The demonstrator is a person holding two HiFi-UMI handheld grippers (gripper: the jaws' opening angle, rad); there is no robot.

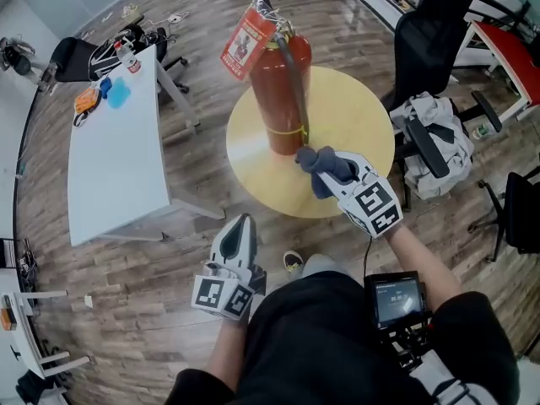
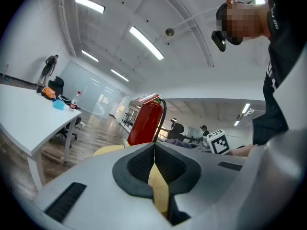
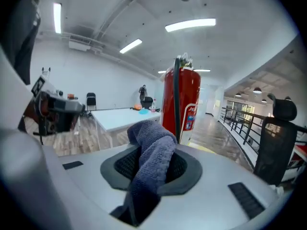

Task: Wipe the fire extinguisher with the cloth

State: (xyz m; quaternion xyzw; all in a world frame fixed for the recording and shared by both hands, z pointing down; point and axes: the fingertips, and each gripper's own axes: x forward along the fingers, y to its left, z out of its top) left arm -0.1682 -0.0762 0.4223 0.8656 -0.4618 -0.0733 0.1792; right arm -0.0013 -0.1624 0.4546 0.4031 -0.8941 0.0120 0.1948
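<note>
1. Because the table [image 1: 359, 112] carries the fire extinguisher [image 1: 272, 99] unbraced, a hard wipe could topple it.
2. The cloth [image 1: 327, 169], pinched in the right tongs [image 1: 319, 165] just beside its base, may snag the hose [image 1: 297, 91].
3. The left tongs [image 1: 243, 224], pressed together empty, hang well apart from it.

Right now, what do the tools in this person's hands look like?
The left hand-held gripper and right hand-held gripper are each a white, tapering shell with black ribbed pads inside the jaws. A cube printed with black-and-white square markers sits at the back of each. The person wears black sleeves.
</note>
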